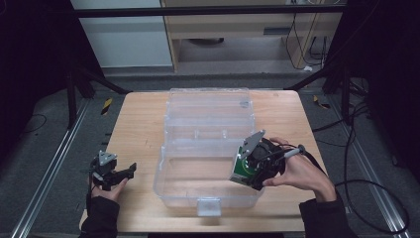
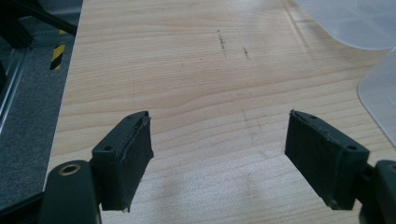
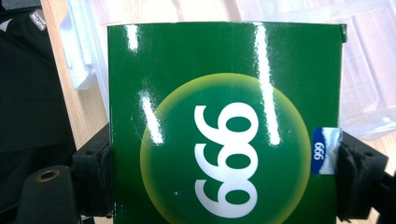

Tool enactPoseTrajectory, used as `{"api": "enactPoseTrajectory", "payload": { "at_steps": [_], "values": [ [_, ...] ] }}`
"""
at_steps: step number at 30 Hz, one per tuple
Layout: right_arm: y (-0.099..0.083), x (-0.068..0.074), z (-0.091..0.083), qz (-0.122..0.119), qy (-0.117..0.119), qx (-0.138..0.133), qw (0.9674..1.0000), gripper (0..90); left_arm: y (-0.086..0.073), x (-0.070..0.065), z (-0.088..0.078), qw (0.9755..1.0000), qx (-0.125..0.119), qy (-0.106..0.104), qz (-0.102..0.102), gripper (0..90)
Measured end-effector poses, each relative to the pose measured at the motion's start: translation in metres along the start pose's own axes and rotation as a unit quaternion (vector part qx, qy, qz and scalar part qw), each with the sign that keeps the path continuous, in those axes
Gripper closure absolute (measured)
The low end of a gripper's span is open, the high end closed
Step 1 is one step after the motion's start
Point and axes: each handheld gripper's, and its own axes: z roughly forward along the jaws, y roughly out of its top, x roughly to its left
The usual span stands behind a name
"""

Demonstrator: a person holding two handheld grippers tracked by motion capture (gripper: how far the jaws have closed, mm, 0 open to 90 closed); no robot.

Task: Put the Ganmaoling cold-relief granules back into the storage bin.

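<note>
A clear plastic storage box [image 1: 171, 173] lies open in the middle of the wooden table, its lid [image 1: 208, 106] folded back towards the far side. My right gripper [image 1: 247, 171] hangs over the box's right part, shut on a green carton [image 1: 242, 168]. In the right gripper view the green carton [image 3: 224, 121] bears a yellow-green disc with white digits, and both pads [image 3: 95, 172] press its sides. My left gripper [image 1: 124, 171] rests at the table's left front, jaws wide apart over bare wood, as the left gripper view [image 2: 219, 158] confirms.
The table [image 1: 138, 129] has bare wood to the left of the box. A white latch tab [image 1: 208, 206] sticks out at the box's near edge. Cables [image 1: 366, 193] trail off the right side. Metal rails [image 1: 47, 173] and dark frame legs flank the table.
</note>
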Motion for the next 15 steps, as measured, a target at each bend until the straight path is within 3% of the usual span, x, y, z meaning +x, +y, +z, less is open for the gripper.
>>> {"api": "enactPoseTrajectory", "payload": {
  "at_steps": [15],
  "values": [
    [0.000,0.007,0.018,-0.025,0.006,0.022,0.9994,16.0,0.000,0.000,-0.001,1.0000,-0.002,0.000,0.000,22.2]
  ]
}}
